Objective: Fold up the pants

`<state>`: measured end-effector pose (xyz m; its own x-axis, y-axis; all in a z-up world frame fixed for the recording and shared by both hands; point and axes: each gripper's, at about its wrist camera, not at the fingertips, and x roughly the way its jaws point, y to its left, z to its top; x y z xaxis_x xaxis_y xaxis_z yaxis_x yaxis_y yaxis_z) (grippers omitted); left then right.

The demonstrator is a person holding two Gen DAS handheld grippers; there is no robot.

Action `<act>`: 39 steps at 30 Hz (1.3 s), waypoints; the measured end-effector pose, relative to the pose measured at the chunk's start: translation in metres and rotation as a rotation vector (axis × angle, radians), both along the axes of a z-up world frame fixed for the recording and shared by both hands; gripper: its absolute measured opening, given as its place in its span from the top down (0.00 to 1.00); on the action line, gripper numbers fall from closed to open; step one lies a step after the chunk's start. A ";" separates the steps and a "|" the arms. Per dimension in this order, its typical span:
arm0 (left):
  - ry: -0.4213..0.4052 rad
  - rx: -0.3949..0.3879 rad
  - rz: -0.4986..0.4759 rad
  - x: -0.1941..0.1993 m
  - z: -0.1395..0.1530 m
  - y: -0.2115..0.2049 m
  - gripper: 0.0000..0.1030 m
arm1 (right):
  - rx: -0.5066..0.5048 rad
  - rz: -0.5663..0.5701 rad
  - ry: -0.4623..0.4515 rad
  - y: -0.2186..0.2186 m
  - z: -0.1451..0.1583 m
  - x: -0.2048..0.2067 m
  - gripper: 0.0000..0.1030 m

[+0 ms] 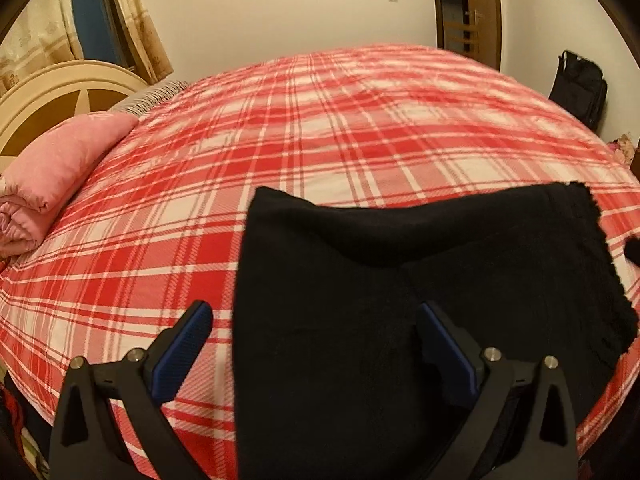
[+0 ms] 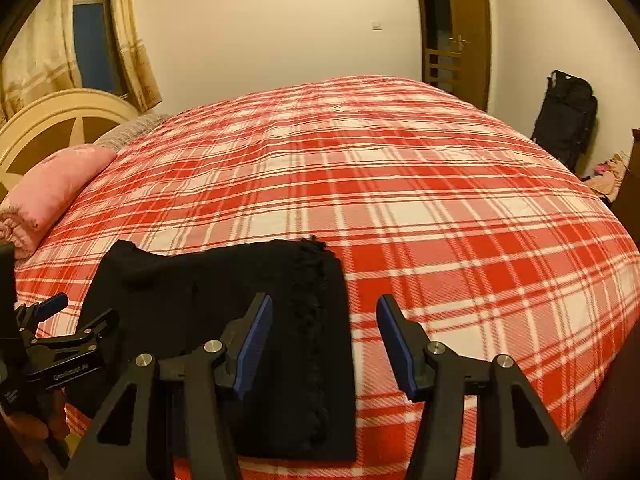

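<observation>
1. Blue-padded fingers of the left tool stand spread wide, pinching nothing; its right finger hangs over the black pants, its left over the plaid bedspread; whether either finger touches cloth I cannot tell.
2. Right tool has its jaws opening; the frayed right edge of the pants lies under the gap, and neither pad presses on it.
3. Folds within the black cloth are hard to read; its near edge is cut off by the frame in the left wrist view.
4. Only the right wrist view shows the left tool from outside, at the pants' left side, with part of a hand holding it.
5. Pants lie folded on the near part of the bed; pink pillow and cream headboard at left; curtains, wooden door and black bag beyond.
</observation>
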<state>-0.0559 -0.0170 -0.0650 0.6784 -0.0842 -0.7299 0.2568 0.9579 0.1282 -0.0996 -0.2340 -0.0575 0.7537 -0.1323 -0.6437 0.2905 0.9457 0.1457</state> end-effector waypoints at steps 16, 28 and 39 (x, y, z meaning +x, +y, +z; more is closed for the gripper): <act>0.068 0.008 0.062 0.007 -0.014 0.020 0.00 | -0.025 0.004 0.109 0.013 -0.012 0.024 0.46; 0.075 -0.011 0.076 0.011 -0.012 0.025 0.00 | -0.099 -0.003 0.154 0.021 -0.013 0.031 0.46; 0.093 -0.014 0.088 0.015 -0.015 0.030 0.00 | -0.121 -0.009 0.185 0.026 -0.016 0.038 0.46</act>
<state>-0.0405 0.0130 -0.0802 0.6133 -0.0381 -0.7889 0.1820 0.9788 0.0942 -0.0618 -0.2084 -0.0739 0.6227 -0.2228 -0.7501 0.3099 0.9504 -0.0250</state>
